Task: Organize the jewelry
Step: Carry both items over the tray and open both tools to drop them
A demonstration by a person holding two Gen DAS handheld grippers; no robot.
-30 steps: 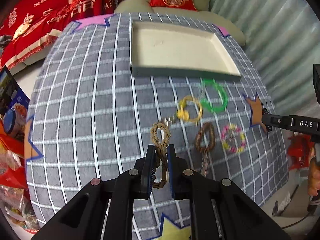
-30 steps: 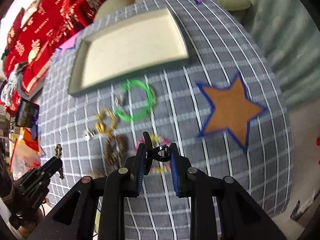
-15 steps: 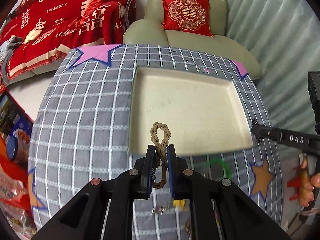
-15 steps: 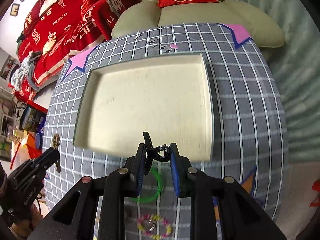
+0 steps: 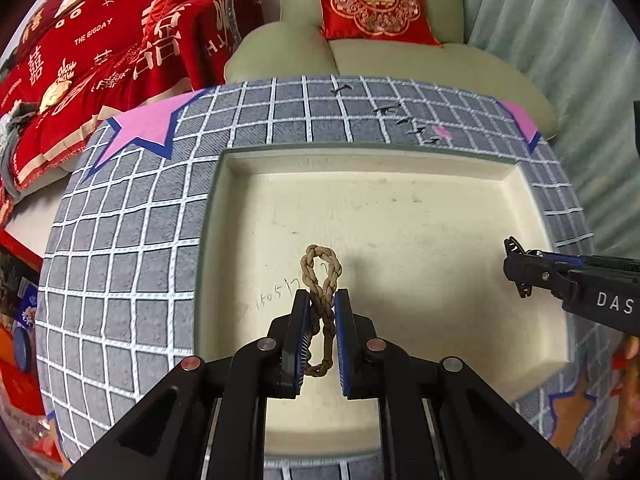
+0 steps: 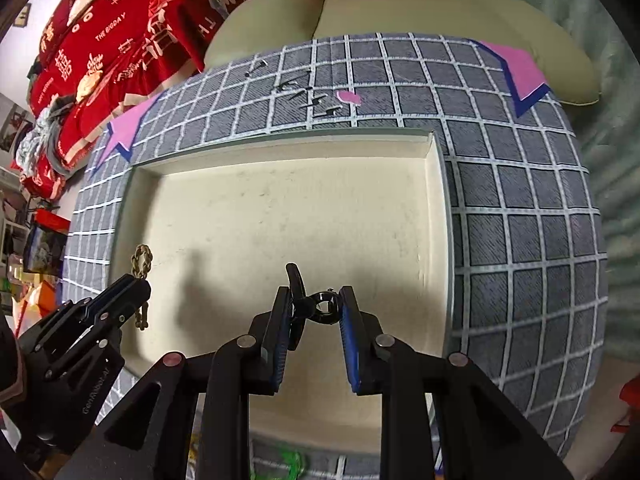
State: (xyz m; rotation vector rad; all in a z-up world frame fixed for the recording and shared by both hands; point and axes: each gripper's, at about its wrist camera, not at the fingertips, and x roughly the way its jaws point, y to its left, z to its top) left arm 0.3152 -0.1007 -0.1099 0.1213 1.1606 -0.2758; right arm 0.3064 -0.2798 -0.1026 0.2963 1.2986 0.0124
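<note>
My left gripper is shut on a brown braided cord bracelet and holds it above the left part of the cream tray. It also shows in the right wrist view with the braid sticking up. My right gripper is shut on a small black metal jewelry piece above the tray's middle. Its tip shows in the left wrist view over the tray's right side. The tray bottom is bare.
The tray lies on a grey checked cloth with pink star patches. A green bracelet lies on the cloth in front of the tray. A beige armchair with a red cushion stands behind the table.
Both grippers have moved forward from over the loose bracelets to above the tray, each still holding its piece. The bracelets on the cloth have dropped out of the left view.
</note>
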